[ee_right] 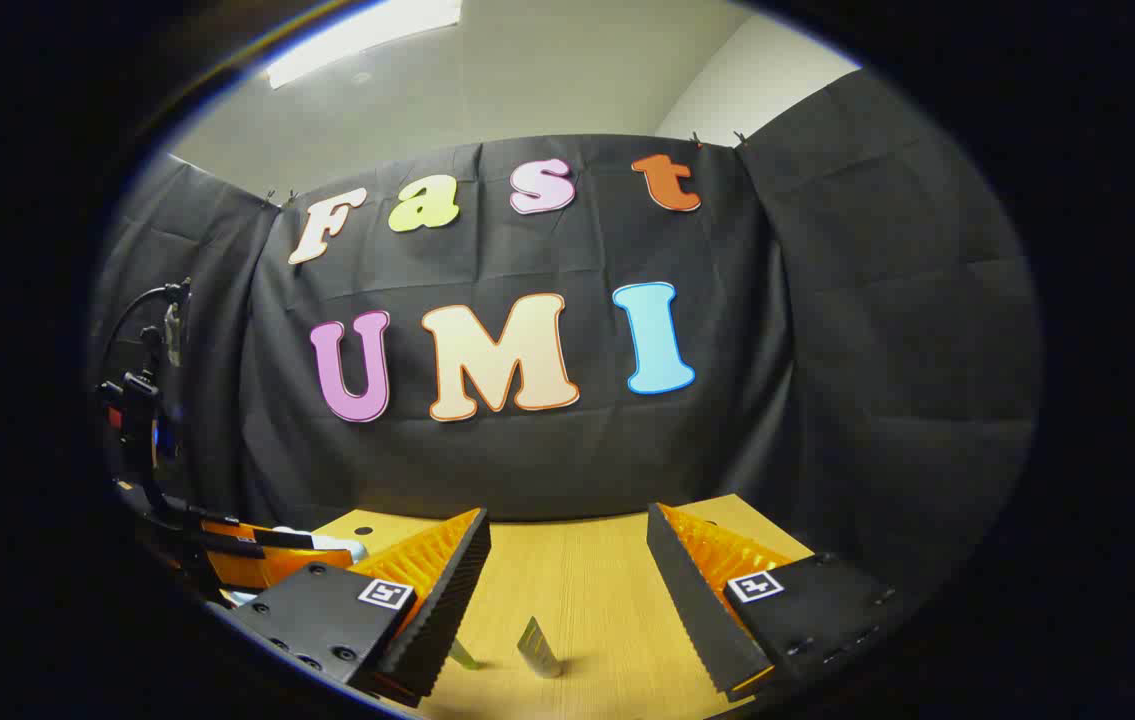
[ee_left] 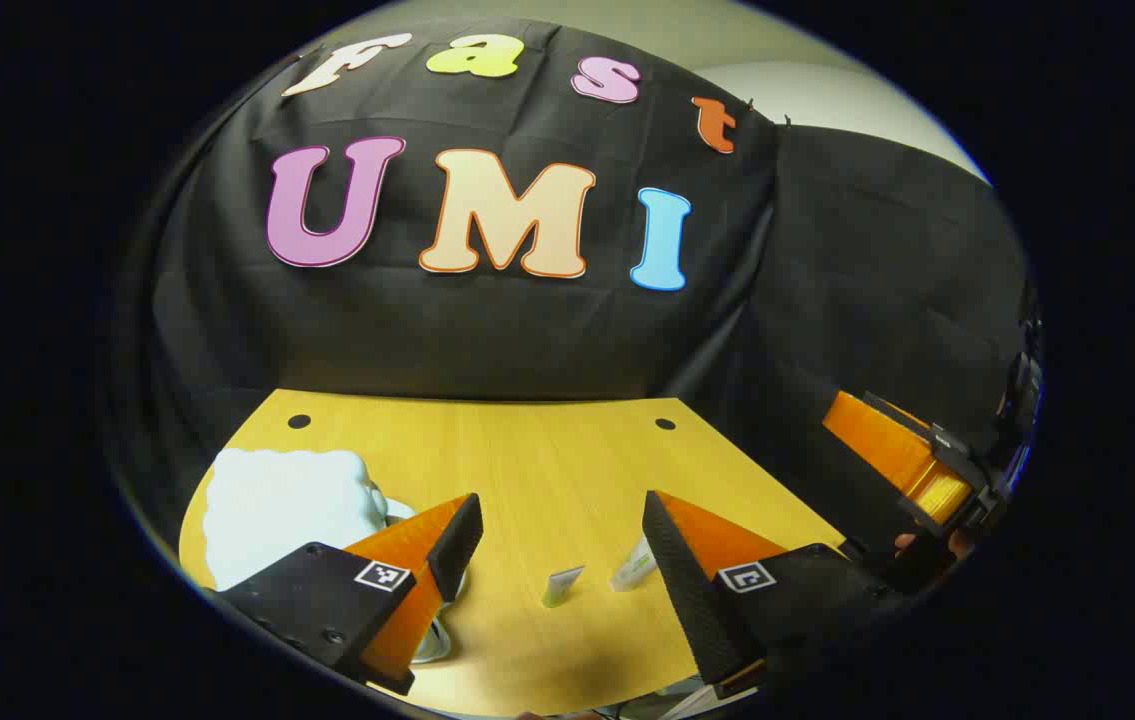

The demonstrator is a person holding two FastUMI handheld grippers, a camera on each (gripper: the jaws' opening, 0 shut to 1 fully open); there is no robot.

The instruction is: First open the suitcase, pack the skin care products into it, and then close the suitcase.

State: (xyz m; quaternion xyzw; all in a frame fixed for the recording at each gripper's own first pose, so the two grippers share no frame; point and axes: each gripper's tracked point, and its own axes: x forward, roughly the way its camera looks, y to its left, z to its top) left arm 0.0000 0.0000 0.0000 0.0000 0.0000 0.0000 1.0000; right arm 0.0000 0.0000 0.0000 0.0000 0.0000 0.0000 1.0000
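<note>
In the left gripper view a pale blue suitcase (ee_left: 282, 515) lies shut on the left of the wooden table (ee_left: 547, 450). Two small skin care tubes (ee_left: 562, 586) (ee_left: 633, 565) stand on the table between my left gripper's (ee_left: 562, 545) open fingers, farther off and untouched. The right gripper (ee_left: 902, 460) hangs at the right edge, held by a hand. In the right gripper view my right gripper (ee_right: 567, 570) is open above the table, with one tube (ee_right: 537, 647) standing below the gap and a second tube's tip (ee_right: 463, 655) beside the left finger.
Two dark round holes (ee_left: 299, 421) (ee_left: 665, 424) mark the table's far edge. Black cloth walls close the back and right sides. The left gripper's orange body (ee_right: 247, 560) and a black cabled stand (ee_right: 137, 420) show at the left in the right gripper view.
</note>
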